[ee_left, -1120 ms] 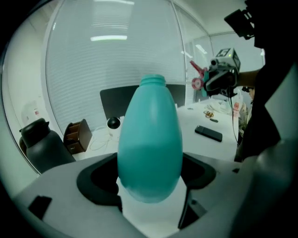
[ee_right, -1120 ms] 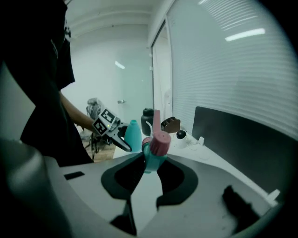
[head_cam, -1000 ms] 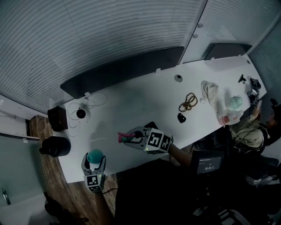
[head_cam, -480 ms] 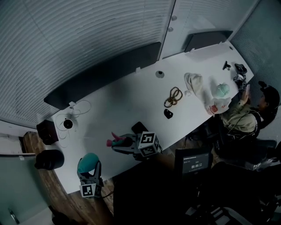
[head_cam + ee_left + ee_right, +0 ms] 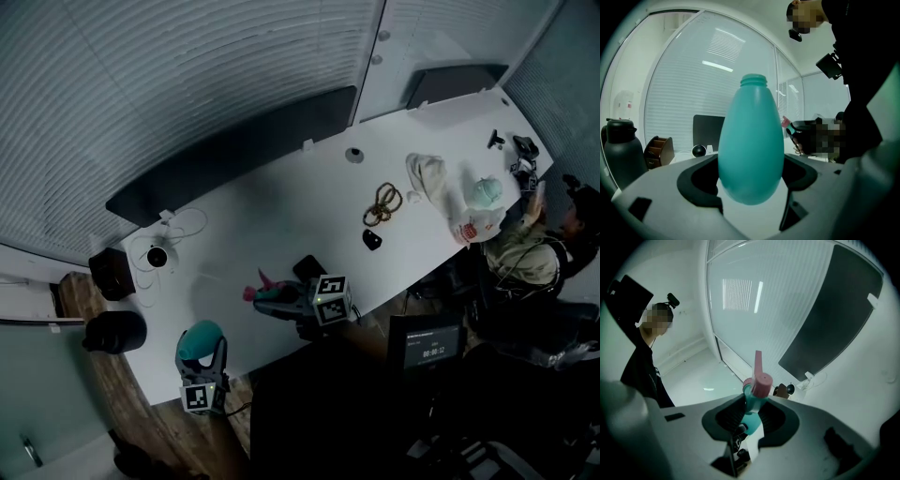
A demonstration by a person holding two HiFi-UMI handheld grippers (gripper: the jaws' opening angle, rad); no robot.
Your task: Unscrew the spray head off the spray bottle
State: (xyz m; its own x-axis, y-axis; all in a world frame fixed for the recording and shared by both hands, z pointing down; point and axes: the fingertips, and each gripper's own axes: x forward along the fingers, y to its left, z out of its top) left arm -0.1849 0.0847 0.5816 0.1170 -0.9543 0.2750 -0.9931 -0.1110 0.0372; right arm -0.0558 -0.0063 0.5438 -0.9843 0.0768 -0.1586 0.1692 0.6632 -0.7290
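The teal spray bottle (image 5: 750, 145) stands upright between the jaws of my left gripper (image 5: 750, 183), which is shut on its belly. Its threaded neck (image 5: 753, 80) is bare, with no head on it. In the head view the left gripper (image 5: 200, 356) holds the bottle (image 5: 201, 339) over the table's near left edge. My right gripper (image 5: 752, 416) is shut on the teal collar of the pink spray head (image 5: 760, 375), which is apart from the bottle. In the head view the right gripper (image 5: 284, 302) holds the spray head (image 5: 262, 292) above the table's front edge.
On the white table (image 5: 281, 211) lie a black phone-like slab (image 5: 307, 267), a coiled brown cord (image 5: 382, 203), a small black piece (image 5: 372, 239), a cloth with a bag (image 5: 455, 204) and a round white device with a cable (image 5: 157, 255). A black flask (image 5: 114, 331) stands left. A person (image 5: 553, 246) sits at the right end.
The right gripper has rolled with the spray head in it, staying at the table's front edge. The left gripper has tilted and shifted slightly with the bottle. The head camera's view has also swung.
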